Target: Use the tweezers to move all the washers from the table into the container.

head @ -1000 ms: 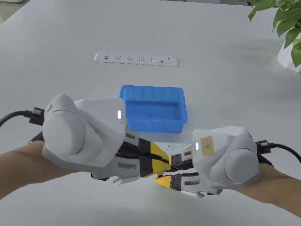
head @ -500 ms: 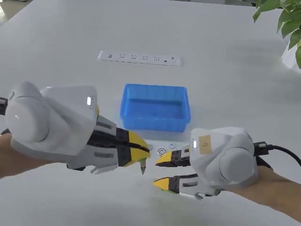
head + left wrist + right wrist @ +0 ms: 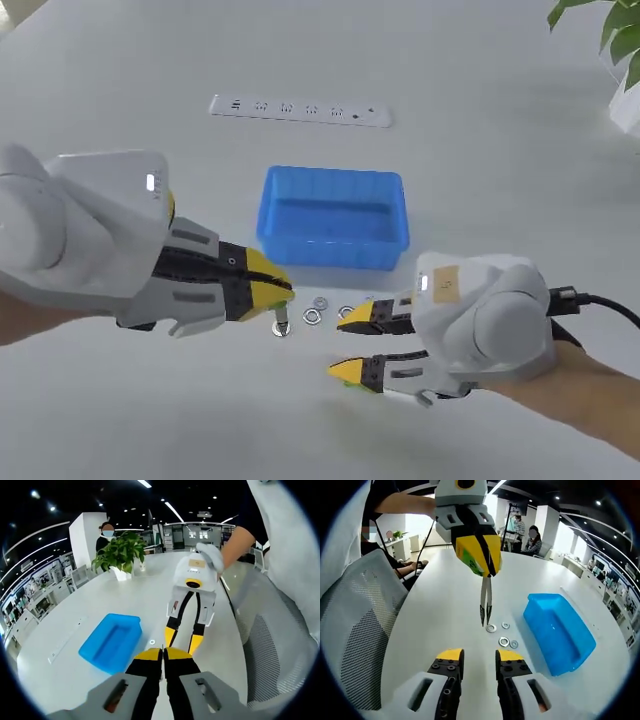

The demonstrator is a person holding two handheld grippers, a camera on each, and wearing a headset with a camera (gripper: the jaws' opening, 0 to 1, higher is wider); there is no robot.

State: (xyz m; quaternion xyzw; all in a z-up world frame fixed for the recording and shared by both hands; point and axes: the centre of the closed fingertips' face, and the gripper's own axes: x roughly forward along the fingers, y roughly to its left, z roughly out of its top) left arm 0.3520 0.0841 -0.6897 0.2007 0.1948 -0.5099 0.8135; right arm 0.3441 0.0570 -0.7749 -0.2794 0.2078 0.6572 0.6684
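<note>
White right hand-held gripper (image 3: pixel 337 347), yellow-tipped jaws, black cable (image 3: pixel 600 304)

Table (image 3: pixel 480 150): white, matte, wide — it runs past your head view on every side.
Power strip (image 3: pixel 300 110): white, lying flat on the far part of the table, well apart from your work.
Plant (image 3: pixel 120 552): leafy green in a white pot, standing at the table's far corner.
Chair (image 3: pixel 355 645): grey mesh back, just beside the table edge near you.
Ceiling (image 3: pixel 75 495): dark, with strip lights (image 3: pixel 172 511) and small spots.
Pillar (image 3: pixel 82 537): white, square, behind the plant.
Room: open office — desks (image 3: pixel 27 622) and seated people (image 3: pixel 532 537) beyond your table's end.
Light: even, soft shadows on the tabletop.
</note>
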